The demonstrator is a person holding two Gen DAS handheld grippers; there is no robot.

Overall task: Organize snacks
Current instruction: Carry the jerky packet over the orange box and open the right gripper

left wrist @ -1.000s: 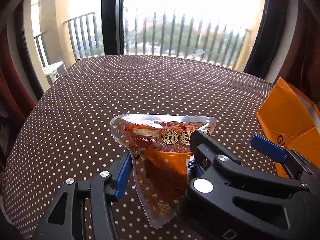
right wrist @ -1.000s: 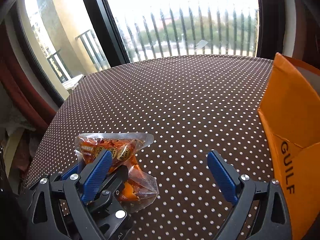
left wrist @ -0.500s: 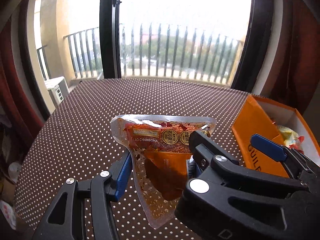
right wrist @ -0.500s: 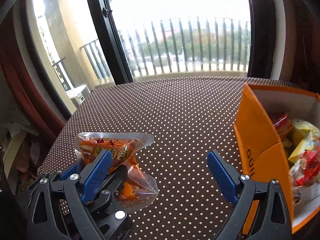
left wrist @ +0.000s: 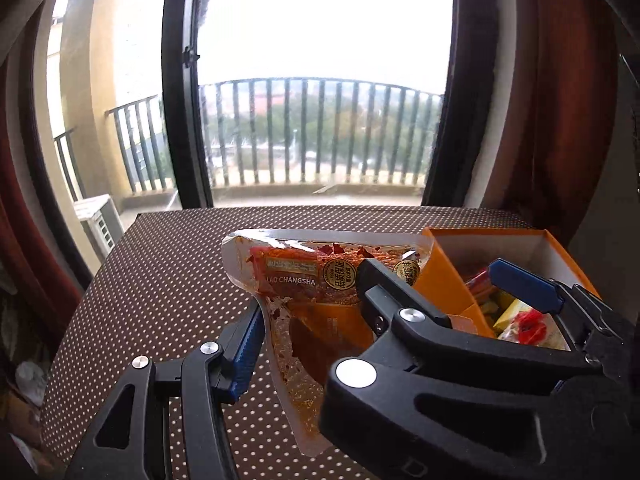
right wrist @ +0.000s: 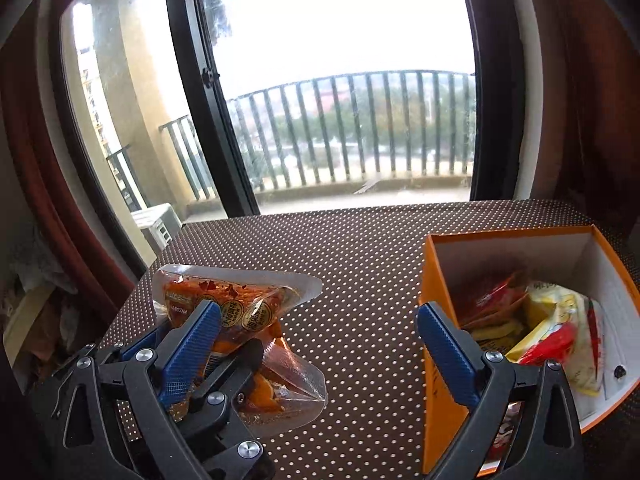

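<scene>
Left gripper (left wrist: 308, 300), lower centre of the left wrist view, clamps a clear vacuum-sealed snack pouch (left wrist: 320, 280) by its narrow lower part, so the wide labelled end stands free above the dotted tablecloth (left wrist: 160, 300) for carrying. Right gripper (right wrist: 320, 344) stands released, its blue pads wide apart and grasping nothing, apparently kept free beside the load. The orange box (right wrist: 436, 280), at right of both views, already holds packets, so it is judged the pouch's destination.
</scene>
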